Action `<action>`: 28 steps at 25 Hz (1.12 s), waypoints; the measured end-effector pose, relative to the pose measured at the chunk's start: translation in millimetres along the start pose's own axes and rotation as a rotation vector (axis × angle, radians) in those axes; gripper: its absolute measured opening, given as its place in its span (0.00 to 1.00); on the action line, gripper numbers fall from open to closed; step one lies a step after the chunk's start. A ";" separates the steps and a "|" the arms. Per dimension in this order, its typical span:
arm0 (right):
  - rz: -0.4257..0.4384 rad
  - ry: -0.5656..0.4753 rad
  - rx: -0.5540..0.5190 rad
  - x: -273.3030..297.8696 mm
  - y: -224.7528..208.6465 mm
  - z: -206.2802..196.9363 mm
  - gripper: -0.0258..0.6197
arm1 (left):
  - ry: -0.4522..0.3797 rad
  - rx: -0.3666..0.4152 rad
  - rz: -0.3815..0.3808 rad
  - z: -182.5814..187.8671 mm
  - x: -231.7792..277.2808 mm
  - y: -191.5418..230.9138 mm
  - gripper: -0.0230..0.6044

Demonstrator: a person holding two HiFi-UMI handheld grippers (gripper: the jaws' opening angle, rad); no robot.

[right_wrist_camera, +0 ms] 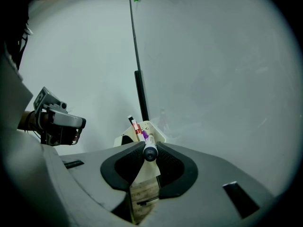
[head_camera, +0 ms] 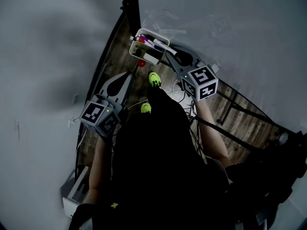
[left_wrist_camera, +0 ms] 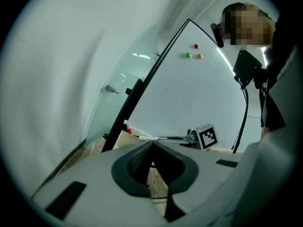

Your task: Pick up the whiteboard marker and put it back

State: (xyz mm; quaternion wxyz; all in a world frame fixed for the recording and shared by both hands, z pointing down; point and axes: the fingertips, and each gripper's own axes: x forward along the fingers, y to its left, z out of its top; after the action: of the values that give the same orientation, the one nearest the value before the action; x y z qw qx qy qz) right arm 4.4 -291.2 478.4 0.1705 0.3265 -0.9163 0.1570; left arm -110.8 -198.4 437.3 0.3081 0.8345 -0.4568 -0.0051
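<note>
A whiteboard marker [right_wrist_camera: 149,149] with a purple band and a dark end cap is clamped between the pads of my right gripper [right_wrist_camera: 150,152]. In the head view the same marker [head_camera: 159,46] lies at the white marker tray [head_camera: 135,37], with my right gripper [head_camera: 168,54] shut on it at the tray's right end. Other markers [right_wrist_camera: 135,124] stand in the tray [right_wrist_camera: 154,128]. My left gripper [left_wrist_camera: 151,148] is shut with nothing between its pads. It hovers left of and short of the tray [left_wrist_camera: 124,138], as the head view of the left gripper [head_camera: 129,76] shows.
The whiteboard [left_wrist_camera: 189,93] carries small coloured magnets [left_wrist_camera: 196,46] and has a black frame post [head_camera: 133,8] beside the tray. A red object [head_camera: 141,63] hangs below the tray. The person's yellow-green shoes [head_camera: 154,78] stand on the wooden floor [head_camera: 230,109]. A white box [head_camera: 74,195] sits low left.
</note>
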 end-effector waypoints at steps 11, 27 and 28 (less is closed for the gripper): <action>-0.011 -0.021 0.026 -3.0 -1.9 2.5 0.14 | -0.009 0.021 -0.015 0.3 -0.1 -1.2 0.09; -0.004 -0.105 0.004 -29.3 14.6 33.9 0.14 | -0.030 0.051 -0.041 10.8 -13.2 -22.5 0.09; -0.005 -0.111 0.001 -30.2 15.2 35.1 0.14 | -0.036 0.053 -0.041 10.7 -13.7 -21.8 0.09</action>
State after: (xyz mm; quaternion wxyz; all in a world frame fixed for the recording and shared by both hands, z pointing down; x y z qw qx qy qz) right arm 9.2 -277.6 431.9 0.1197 0.3370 -0.9235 0.1386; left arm -105.3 -184.8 413.6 0.2773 0.8514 -0.4450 -0.0141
